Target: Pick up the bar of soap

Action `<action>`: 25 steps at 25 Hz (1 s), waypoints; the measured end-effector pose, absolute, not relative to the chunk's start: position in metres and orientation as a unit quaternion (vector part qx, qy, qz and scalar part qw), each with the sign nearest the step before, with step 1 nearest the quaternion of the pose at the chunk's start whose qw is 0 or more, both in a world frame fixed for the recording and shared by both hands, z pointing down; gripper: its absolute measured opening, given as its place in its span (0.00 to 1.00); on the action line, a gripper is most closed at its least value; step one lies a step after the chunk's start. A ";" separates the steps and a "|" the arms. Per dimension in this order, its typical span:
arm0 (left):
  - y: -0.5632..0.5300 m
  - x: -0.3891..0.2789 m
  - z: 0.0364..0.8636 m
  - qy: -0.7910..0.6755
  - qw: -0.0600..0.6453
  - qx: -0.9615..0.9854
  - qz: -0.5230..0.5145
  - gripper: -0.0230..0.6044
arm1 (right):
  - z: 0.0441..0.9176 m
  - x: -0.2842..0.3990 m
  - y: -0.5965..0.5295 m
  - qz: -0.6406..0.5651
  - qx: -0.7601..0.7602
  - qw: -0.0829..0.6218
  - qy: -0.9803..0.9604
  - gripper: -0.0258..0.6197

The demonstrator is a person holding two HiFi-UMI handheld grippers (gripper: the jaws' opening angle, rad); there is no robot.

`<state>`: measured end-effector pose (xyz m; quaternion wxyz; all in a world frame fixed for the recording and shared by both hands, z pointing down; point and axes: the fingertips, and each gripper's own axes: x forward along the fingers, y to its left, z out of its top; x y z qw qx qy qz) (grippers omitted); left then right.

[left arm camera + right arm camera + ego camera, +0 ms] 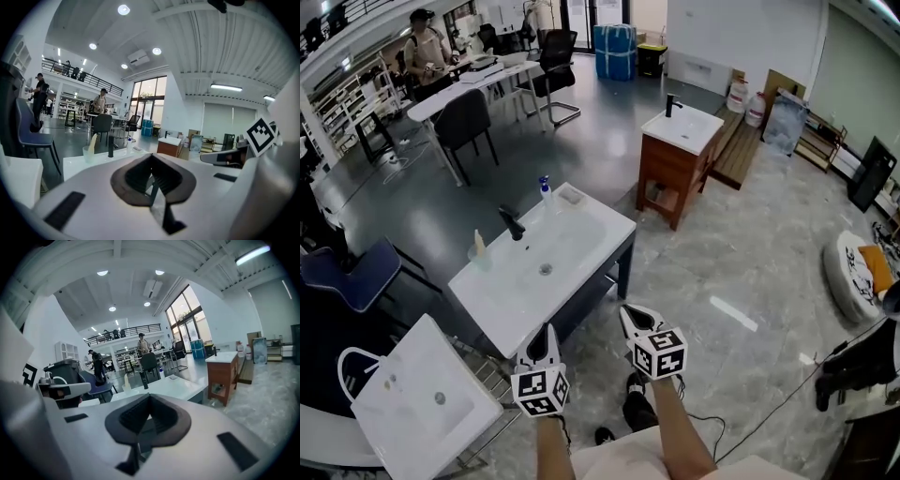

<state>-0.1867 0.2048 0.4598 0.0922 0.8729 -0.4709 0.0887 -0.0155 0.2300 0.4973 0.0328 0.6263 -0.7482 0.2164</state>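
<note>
The bar of soap [571, 195] lies in a small dish on the far right corner of the white washbasin [581, 258]; it is small and pale. The dish also shows far off in the left gripper view [137, 149] and the right gripper view [173, 377]. On the basin stand a black tap [512, 223], a blue-capped bottle [545, 190] and a cup [478, 253]. My left gripper [546, 335] and right gripper [628, 315] hover side by side just short of the basin's near edge, well away from the soap. Both have their jaws together with nothing between them [151, 158] [149, 400].
A wooden vanity [673, 169] with its own basin stands beyond on the right. Another white basin [422, 398] sits at lower left beside a blue chair [347, 277]. Desks, office chairs and a person [427, 52] are at the back. A cable [769, 412] runs across the tiled floor.
</note>
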 end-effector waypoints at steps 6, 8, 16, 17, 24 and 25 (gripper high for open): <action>0.154 -0.165 0.453 -0.492 0.085 0.863 0.083 0.05 | 0.498 0.008 0.179 0.214 0.607 0.036 -0.765 0.05; 0.141 -0.155 0.453 -0.497 0.082 0.860 0.085 0.05 | 0.497 0.018 0.166 0.210 0.600 0.036 -0.771 0.05; 0.119 -0.098 0.459 -0.494 0.069 0.862 0.093 0.05 | 0.497 0.062 0.133 0.214 0.582 0.020 -0.784 0.05; 0.117 -0.094 0.459 -0.494 0.067 0.862 0.095 0.05 | 0.498 0.066 0.131 0.216 0.582 0.019 -0.784 0.05; 0.102 -0.084 0.458 -0.500 0.076 0.857 0.097 0.05 | 0.505 0.091 0.118 0.229 0.580 0.012 -0.782 0.05; 0.099 -0.082 0.458 -0.500 0.075 0.857 0.099 0.05 | 0.505 0.094 0.115 0.231 0.580 0.011 -0.781 0.05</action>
